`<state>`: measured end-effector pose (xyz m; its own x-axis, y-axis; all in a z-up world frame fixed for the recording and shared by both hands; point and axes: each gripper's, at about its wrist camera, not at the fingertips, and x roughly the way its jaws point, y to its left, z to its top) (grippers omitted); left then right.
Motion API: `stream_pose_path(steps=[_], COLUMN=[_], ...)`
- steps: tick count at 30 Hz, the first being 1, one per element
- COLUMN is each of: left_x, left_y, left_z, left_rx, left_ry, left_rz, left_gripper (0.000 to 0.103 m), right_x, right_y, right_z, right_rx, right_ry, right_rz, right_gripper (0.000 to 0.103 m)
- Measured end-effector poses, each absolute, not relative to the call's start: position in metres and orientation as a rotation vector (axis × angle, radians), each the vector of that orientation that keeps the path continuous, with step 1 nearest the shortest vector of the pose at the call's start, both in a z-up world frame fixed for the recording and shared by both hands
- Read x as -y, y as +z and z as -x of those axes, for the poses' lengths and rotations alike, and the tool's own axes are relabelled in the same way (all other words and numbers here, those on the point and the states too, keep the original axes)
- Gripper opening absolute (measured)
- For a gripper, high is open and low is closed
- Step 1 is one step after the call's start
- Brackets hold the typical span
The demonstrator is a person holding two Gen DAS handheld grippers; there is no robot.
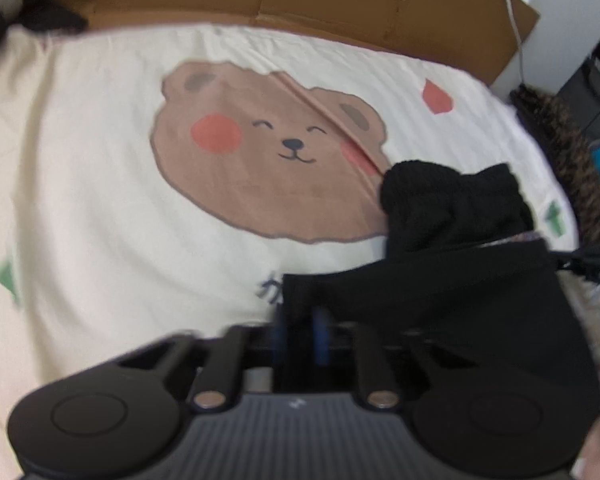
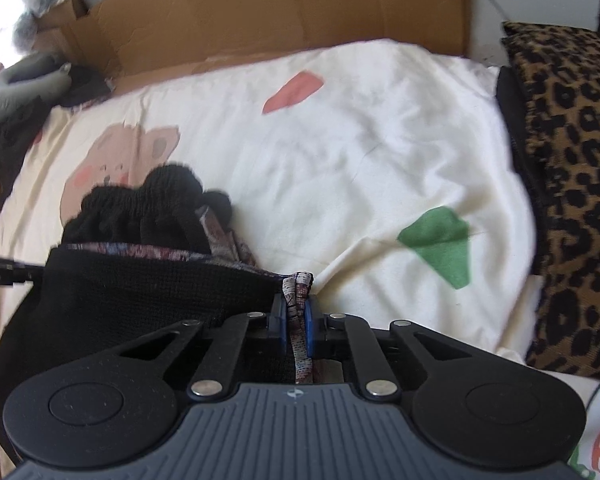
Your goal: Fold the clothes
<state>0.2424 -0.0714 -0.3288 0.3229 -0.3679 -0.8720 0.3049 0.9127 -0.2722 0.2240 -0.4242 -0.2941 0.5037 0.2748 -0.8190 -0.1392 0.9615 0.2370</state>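
- A black knit garment (image 2: 140, 300) hangs bunched over a cream bedsheet (image 2: 380, 160), its ribbed end (image 1: 452, 200) slumped just beside the sheet's printed bear face (image 1: 268, 152)
- The right gripper (image 2: 298, 320) is clamped on the garment's edge, a strip of patterned lining pinched between its blue pads (image 2: 309, 328)
- The left gripper (image 1: 300, 320) is closed on a black corner of the same edge, on the side away from the bear
- The knit looks soft, light and limp; it would likely sag and stretch wherever unsupported
- Best hold appears to be the two edge corners, kept apart and taut, as the lining may slip
- A leopard-print cushion (image 2: 572, 184) sits beyond the sheet, far from the bear
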Motion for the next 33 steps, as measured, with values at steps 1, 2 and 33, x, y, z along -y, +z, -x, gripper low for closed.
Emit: stream_pose_path(steps=[1,2,33], left_x=[0.07,0.067,0.045], left_y=[-0.328,-0.326,-0.243], left_z=[-0.241,-0.24,-0.257], left_rx=[-1.157,-1.152,-1.005], left_ry=[-0.441,-0.435,-0.349], left_rz=[0.065,0.074,0.202], left_gripper=[0.007,0.006,0.005], right_x=[0.428,0.432,0.438], right_y=[-0.289,-0.285,-0.227], right_z=[-0.223,-0.221,-0.246], right_rx=[-1.003,-0.993,-0.903], right_ry=[0.245,0.239,0.18], right_rz=[-0.161,-0.175,-0.264], right_gripper=[0.007,0.007,0.007])
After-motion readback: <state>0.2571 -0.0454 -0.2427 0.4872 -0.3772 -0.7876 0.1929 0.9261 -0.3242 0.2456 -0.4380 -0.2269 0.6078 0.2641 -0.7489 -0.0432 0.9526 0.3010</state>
